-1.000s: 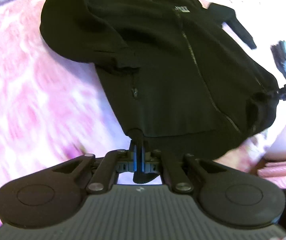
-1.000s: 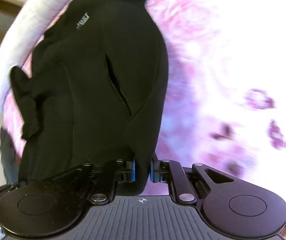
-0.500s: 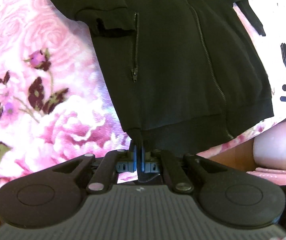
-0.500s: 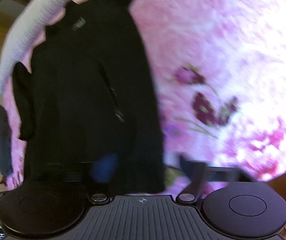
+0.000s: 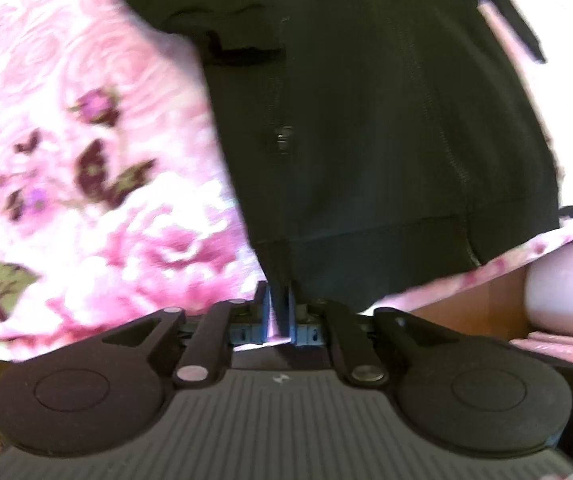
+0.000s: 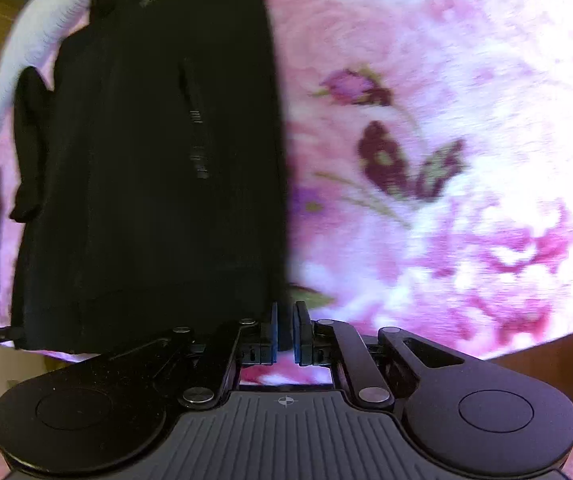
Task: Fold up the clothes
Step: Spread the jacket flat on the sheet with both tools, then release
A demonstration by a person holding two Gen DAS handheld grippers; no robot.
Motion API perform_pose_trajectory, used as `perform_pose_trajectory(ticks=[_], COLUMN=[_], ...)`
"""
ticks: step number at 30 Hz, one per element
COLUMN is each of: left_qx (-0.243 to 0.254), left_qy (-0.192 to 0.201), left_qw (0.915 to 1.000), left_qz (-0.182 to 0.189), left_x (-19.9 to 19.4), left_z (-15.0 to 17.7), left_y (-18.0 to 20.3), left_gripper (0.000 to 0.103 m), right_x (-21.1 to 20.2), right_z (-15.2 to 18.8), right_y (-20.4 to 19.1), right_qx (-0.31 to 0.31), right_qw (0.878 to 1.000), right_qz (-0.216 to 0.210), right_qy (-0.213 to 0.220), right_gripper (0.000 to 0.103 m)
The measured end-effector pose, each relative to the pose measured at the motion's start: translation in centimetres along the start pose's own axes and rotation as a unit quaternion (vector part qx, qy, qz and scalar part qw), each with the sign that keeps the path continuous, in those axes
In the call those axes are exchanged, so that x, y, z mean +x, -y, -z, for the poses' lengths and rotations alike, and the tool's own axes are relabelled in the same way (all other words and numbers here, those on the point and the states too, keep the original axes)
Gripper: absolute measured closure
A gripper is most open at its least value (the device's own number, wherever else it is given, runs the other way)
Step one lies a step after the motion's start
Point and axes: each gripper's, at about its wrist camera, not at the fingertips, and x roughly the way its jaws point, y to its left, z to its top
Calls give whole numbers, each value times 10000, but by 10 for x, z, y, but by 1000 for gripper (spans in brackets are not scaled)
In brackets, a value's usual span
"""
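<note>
Jacket (image 5: 366,120): black, zip-fronted, laid flat and front-up on a pink floral blanket (image 5: 86,160), hem at the near edge, collar at the far end.

Progress, as judged:
- Spreading is largely complete. The body lies smooth, with the hem band straight along the near edge.
- One sleeve (image 5: 222,12) lies bunched across the far-left part of the body; the opposite sleeve (image 6: 30,140) runs along the other side.
- No fold of the body is visible. Folding in the sides and sleeves, then bringing hem to collar, remains to be done.

Grippers:
- Left gripper (image 5: 278,312) sits at the near-left hem corner. Its jaws have just been opening slightly, leaving a narrow gap; a strip of hem runs down into that gap, and whether the pads still press on it cannot be determined.
- Right gripper (image 6: 285,334) sits at the opposite hem corner, jaws drawn nearly together, having just closed, with dark fabric edge between them; it appears clamped on the hem.

Not determinable:
- Collar and hood area is cut off at the top of both views.
- Motion blur obscures zip and pocket detail.
- A white textile (image 6: 46,28) beyond the jacket is unidentified.
</note>
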Motion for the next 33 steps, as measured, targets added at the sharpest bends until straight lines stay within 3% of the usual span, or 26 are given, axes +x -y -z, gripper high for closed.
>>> perform_pose_trajectory(ticks=[1,2,3,5,8,9,13,14,15,16,19,21,22,23,25,28,31,33], left_qx=[49,170,329,480,597,550,34,148,415,604,406,-212,-617,-993,-1691,-2593,-3249,-3698], left_qy=[30,164,355,731,1233,1267,1009,910,808,762,1148,1632,1909,2183,2713,3243,3142,2958], left_qw=[9999,9991,9972,9939,9889,9892,9947,9954,9951,9946,9919,9810,9706,9592,9359,9066,8914,8779], left_qz=[-155,-342,-569,-664,-582,-483,-186,-256,-380,-358,367,1028,1331,1497,1477,757,-329,-710], left_x=[-4,-11,-18,-24,-26,-19,24,33,41,44,13,-36,-66,-95,-156,-220,-236,-231], left_z=[-1,-5,-11,-33,-73,-90,-152,-160,-164,-165,-161,-155,-150,-145,-133,-106,-84,-71], left_y=[-4,-7,-8,-13,-24,-33,-69,-72,-73,-78,-118,-167,-198,-232,-306,-411,-489,-531], left_gripper=[91,83,72,62,43,41,42,48,75,83,90,91,91,91,91,90,92,92], right_x=[-3,-6,-9,-14,-11,-6,21,31,41,47,63,71,76,80,86,94,108,117], right_z=[-3,-7,-12,-20,-34,-38,-56,-60,-64,-66,-73,-81,-86,-91,-99,-118,-136,-144], right_y=[-6,-15,-25,-48,-85,-97,-152,-166,-179,-192,-231,-253,-264,-275,-297,-327,-353,-366], right_qx=[-85,-212,-349,-553,-564,-513,-338,-291,-245,-223,-183,-224,-268,-312,-414,-572,-682,-771], right_qw=[9997,9990,9981,9956,9942,9945,9959,9965,9971,9974,9981,9984,9984,9985,9982,9974,9969,9966], right_qz=[243,345,399,440,307,262,185,158,129,123,135,151,174,199,197,184,137,108], right_qy=[41,169,324,622,863,874,821,770,710,671,575,503,460,415,375,390,358,273], right_gripper=[95,86,66,37,36,36,35,35,35,35,35,35,35,35,35,35,35,34])
